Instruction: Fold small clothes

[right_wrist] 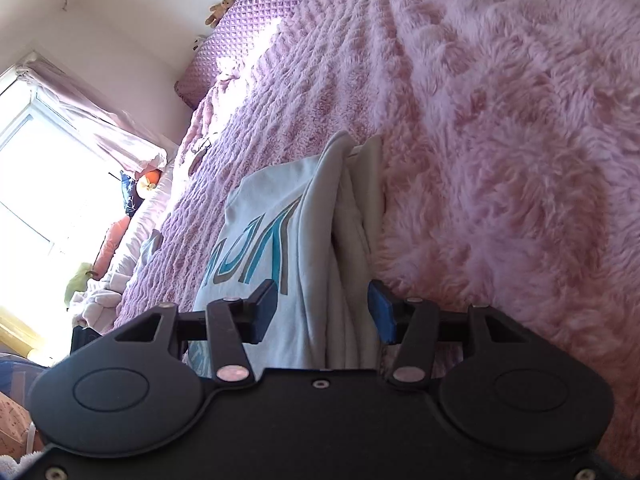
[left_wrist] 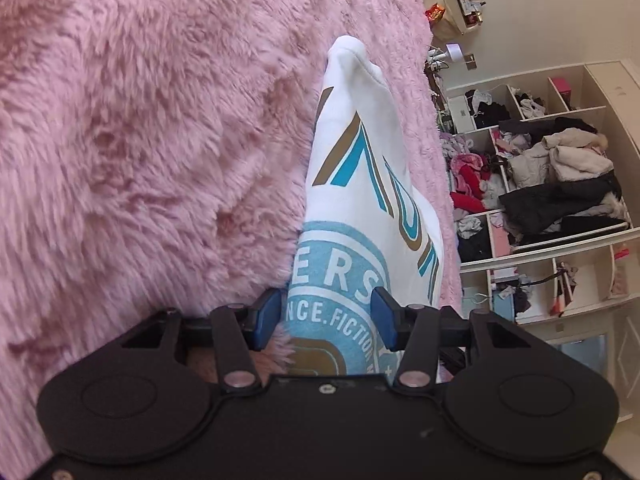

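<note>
A small white T-shirt [left_wrist: 360, 184] with a blue and brown print lies folded on a fluffy pink blanket [left_wrist: 140, 140]. My left gripper [left_wrist: 326, 316] is open, its blue pads on either side of the printed edge of the shirt. In the right wrist view the same shirt [right_wrist: 280, 240] shows as stacked folded layers. My right gripper [right_wrist: 322, 312] is open, its pads astride the folded edge of the shirt, not pressing it.
The pink blanket [right_wrist: 500, 140] covers a bed with a purple quilted headboard [right_wrist: 248, 28]. Open white shelves [left_wrist: 560, 184] stuffed with clothes stand beyond the bed's edge. A bright window [right_wrist: 48, 184] and soft toys [right_wrist: 120, 236] lie at the bed's far side.
</note>
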The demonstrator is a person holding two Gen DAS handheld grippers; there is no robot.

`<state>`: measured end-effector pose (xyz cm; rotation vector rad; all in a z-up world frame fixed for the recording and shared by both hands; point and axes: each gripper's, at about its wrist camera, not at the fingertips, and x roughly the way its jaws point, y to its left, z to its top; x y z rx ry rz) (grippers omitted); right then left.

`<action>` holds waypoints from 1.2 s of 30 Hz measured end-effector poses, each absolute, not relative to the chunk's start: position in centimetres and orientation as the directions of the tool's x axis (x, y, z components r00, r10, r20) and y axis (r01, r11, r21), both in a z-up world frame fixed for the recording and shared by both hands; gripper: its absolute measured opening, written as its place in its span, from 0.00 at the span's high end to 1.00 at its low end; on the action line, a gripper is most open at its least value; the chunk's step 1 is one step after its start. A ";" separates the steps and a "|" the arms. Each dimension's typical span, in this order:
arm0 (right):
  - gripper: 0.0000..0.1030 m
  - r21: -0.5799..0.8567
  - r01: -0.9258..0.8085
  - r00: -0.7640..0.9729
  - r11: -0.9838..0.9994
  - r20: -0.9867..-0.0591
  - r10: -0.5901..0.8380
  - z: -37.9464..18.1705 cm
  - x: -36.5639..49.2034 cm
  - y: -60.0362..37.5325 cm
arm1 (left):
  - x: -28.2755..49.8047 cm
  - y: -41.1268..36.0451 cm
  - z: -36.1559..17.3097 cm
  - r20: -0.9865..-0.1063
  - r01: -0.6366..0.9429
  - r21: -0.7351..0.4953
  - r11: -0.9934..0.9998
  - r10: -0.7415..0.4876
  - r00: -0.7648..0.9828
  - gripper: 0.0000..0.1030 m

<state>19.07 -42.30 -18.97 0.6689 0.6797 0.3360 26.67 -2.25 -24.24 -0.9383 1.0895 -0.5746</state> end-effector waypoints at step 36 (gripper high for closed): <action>0.76 0.429 -0.019 0.700 0.903 -0.640 0.318 -11.6 22.7 -32.6 | 28.8 -8.6 -16.7 -0.504 0.046 -0.826 0.562 -0.772 0.386 0.78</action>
